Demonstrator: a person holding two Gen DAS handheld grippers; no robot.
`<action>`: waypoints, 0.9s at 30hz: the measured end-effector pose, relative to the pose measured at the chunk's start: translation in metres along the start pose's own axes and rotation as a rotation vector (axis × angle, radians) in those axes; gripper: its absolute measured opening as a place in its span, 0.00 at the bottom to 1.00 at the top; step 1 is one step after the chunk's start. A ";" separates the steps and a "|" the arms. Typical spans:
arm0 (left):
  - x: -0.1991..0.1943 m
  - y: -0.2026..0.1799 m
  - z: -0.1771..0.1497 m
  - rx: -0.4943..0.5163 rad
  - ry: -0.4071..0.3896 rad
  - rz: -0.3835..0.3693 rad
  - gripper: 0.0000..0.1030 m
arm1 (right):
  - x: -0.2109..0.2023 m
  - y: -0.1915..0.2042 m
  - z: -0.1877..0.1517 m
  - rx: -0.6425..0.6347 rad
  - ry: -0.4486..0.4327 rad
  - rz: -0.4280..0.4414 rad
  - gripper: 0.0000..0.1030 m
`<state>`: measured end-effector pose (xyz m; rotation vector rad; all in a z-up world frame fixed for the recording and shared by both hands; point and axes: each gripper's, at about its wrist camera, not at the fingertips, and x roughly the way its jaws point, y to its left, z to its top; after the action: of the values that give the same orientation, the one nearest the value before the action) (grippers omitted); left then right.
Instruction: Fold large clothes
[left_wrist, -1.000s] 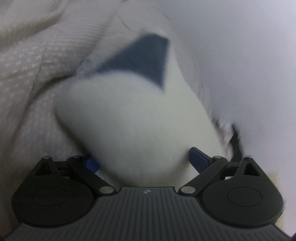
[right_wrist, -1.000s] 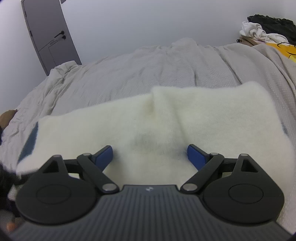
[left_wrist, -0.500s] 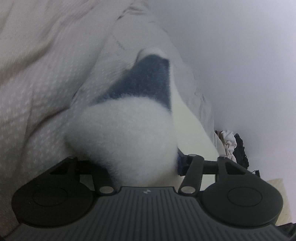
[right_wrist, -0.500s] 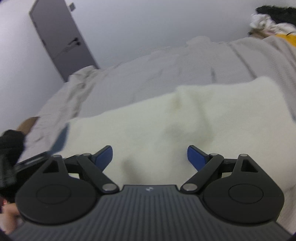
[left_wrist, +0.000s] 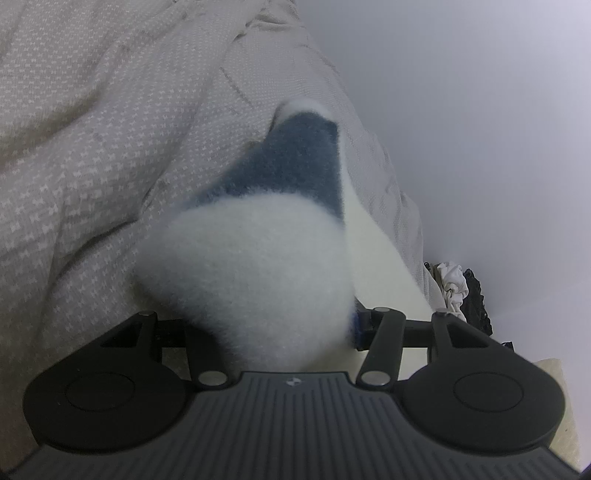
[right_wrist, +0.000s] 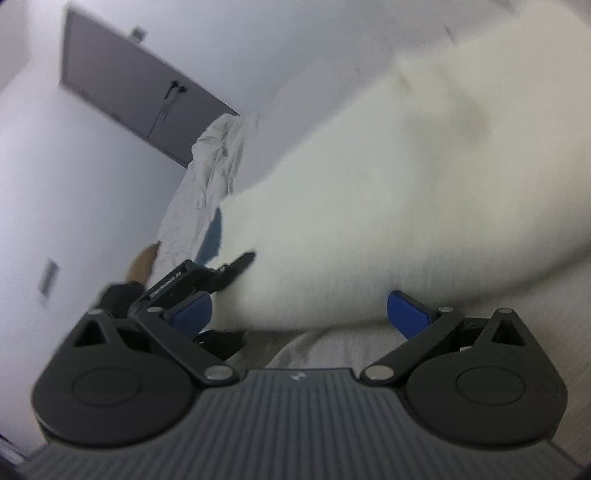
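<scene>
Bedspread below: left gripper clamps fleece (bunched).

1 fleece garment, 2 grippers, 1 bed cover, 1 door, 1 clothes pile.

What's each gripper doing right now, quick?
Left gripper: shut on a bunched corner of the fleece.
Right gripper: open, jaws just widened; the fleece edge lies between the pads, not pinched.
</scene>
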<state>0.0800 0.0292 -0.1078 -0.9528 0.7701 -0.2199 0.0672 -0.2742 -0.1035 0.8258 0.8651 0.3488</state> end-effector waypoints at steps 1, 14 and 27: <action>0.000 0.003 0.000 -0.007 0.001 -0.001 0.58 | 0.006 -0.007 -0.002 0.054 0.025 0.019 1.00; 0.002 0.004 -0.003 -0.026 0.001 -0.003 0.59 | -0.013 -0.081 0.010 0.494 -0.228 -0.035 1.00; 0.004 0.003 -0.003 -0.030 0.004 0.002 0.60 | -0.031 -0.092 0.009 0.508 -0.332 -0.071 0.98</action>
<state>0.0803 0.0269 -0.1128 -0.9799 0.7797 -0.2097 0.0508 -0.3564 -0.1530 1.2772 0.6730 -0.0811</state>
